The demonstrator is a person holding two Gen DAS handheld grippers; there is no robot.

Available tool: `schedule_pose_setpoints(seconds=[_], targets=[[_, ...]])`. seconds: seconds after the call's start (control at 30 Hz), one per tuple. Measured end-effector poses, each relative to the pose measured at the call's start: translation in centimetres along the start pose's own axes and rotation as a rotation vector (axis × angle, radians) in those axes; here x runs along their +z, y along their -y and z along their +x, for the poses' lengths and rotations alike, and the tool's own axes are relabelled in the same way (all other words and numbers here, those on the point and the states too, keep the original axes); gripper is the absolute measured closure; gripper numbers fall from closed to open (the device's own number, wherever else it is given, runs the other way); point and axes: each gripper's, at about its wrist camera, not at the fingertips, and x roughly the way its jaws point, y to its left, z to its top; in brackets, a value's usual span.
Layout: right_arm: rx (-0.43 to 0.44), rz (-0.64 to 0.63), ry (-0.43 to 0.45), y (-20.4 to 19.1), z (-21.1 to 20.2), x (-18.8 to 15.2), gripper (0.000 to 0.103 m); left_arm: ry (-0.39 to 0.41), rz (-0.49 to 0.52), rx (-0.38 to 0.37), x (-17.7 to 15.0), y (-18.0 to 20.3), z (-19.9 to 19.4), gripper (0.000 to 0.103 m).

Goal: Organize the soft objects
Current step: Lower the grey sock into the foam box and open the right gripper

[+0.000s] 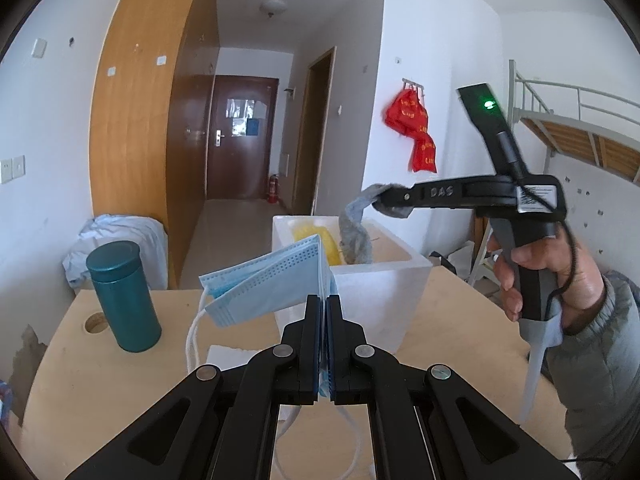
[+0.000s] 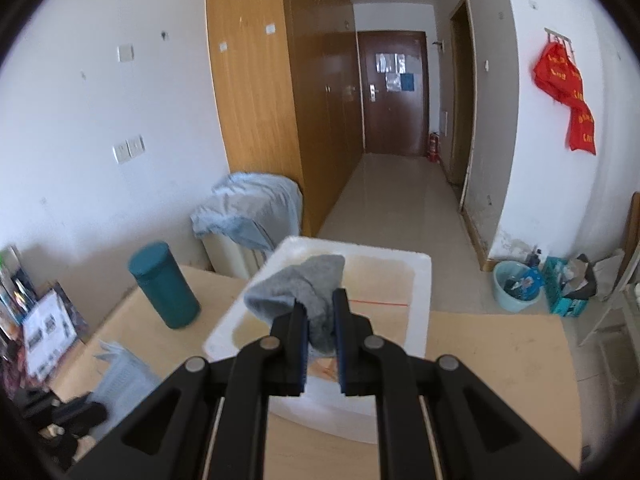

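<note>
Over the white foam box on the counter, a grey sock is held pinched between the pads of the right hand-held gripper, its free end hanging down into the box, as the left wrist view shows. Just in front of the box, a folded blue face mask is clamped in the fully closed left hand-held gripper, its ear loops dangling toward the counter. Something yellow is already seen inside the box. The step in hand is judged to be the depositing of the sock. For the next move, the right jaws would need to be opened once the sock is well inside the walls, after which the mask could be brought over the rim. A teal canister stands apart at the left and is not involved.
</note>
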Motion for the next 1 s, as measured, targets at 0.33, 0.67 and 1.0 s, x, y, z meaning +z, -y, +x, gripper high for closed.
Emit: schedule_pose_setpoints(seconds=[0.33, 0.67, 1.0], targets=[[-0.110, -0.076, -0.161, 0.1, 3.2, 0.5, 0.089, -0.020, -0.005, -0.004, -0.5, -0.3, 0.7, 0.100], [-0.079, -0.121, -0.311, -0.3, 6.6, 0.3, 0.089, -0.017, -0.018, 0.006, -0.7, -1.0, 1.0, 0.100], [-0.073, -0.097, -0.426, 0.2, 9.4, -0.7, 0.089, -0.007, -0.028, 0.008, -0.8, -1.2, 0.7, 0.100]])
